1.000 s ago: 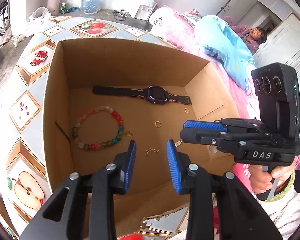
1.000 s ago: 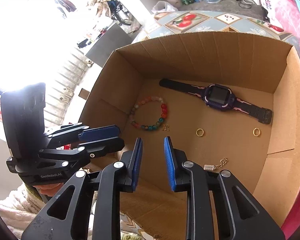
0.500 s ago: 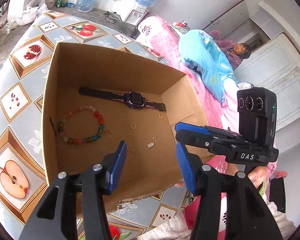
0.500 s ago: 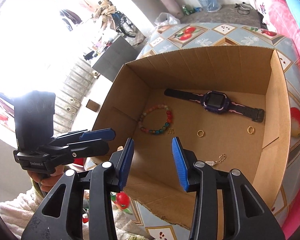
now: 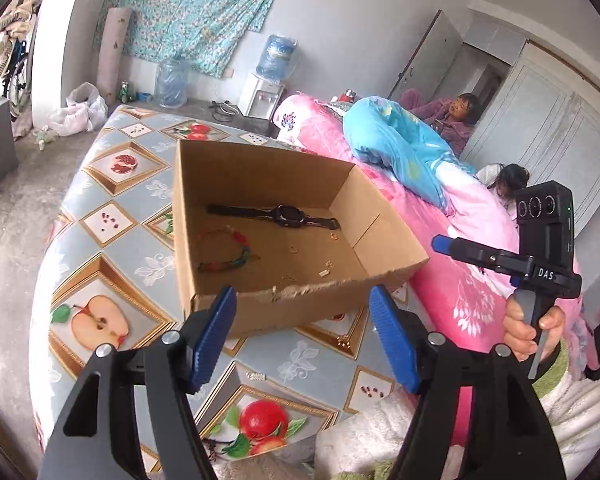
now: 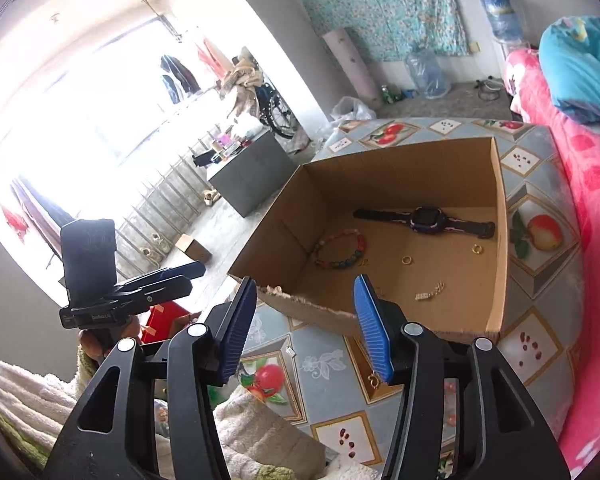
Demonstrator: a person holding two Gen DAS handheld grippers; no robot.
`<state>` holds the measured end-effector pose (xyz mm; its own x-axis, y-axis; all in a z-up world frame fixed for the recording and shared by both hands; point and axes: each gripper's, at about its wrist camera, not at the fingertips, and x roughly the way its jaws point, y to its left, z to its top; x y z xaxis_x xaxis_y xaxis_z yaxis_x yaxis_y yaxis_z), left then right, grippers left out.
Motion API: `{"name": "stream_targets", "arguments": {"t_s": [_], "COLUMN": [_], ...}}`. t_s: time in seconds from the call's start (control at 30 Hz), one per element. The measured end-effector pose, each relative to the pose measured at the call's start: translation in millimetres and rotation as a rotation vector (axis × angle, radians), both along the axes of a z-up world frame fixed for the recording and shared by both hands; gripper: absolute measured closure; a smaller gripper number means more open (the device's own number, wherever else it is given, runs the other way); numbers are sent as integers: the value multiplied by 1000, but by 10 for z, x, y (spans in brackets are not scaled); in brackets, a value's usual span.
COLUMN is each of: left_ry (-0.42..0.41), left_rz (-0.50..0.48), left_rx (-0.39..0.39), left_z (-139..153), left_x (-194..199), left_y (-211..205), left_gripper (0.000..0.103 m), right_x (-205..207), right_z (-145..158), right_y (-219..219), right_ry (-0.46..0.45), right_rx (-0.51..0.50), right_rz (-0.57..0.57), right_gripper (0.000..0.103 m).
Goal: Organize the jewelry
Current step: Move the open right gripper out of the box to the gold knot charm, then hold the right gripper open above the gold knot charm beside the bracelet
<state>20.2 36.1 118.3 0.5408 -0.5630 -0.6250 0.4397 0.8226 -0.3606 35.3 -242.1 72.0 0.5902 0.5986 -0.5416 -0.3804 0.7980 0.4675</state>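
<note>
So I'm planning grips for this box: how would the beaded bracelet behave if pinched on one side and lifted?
The beaded bracelet would probably sag into a hanging loop, being separate round beads on a string. The beads look smooth, so pads may slip off one. Pushed, it should slide or deform on the cardboard box floor rather than roll.

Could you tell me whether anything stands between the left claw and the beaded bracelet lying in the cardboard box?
Yes: the box's torn near wall. The open, empty left claw sits outside the cardboard box in front of that wall, its jaws having just been opening. The beaded bracelet lies on the floor beyond it, uncovered from above.
</note>
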Motion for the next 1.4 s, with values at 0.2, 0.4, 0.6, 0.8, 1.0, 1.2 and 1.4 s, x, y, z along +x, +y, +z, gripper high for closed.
{"name": "stream_targets", "arguments": {"t_s": [0.2, 0.4, 0.6, 0.8, 1.0, 1.2, 1.4], "left_ry": [74, 23, -44, -4, 24, -4, -30], "left_rz": [35, 111, 104, 99, 95, 76, 63], "left_rx": [77, 233, 408, 415, 393, 442, 465], "left_z": [-565, -1007, -1269, -1390, -1393, -1395, -1405], "left_x": [-252, -298, -259, -178, -102, -89, -70], "left_y": [-27, -291, -530, -562, -553, -692, -780], "left_gripper": [29, 29, 36, 52, 69, 80, 89], "right_x": [-242, -195, -125, -86, -93, -108, -114], "right_z": [-599, -1087, -1212, -1317, -1305, -1336, -1345], "right_y": [146, 288, 342, 268, 182, 89, 53], "right_ry": [70, 132, 147, 172, 169, 167, 166], "right_rx": [-110, -179, -166, -144, -117, -96, -85], "right_rz": [-105, -187, -157, -137, -123, -118, -113], "right_gripper": [49, 59, 62, 62, 62, 62, 64]}}
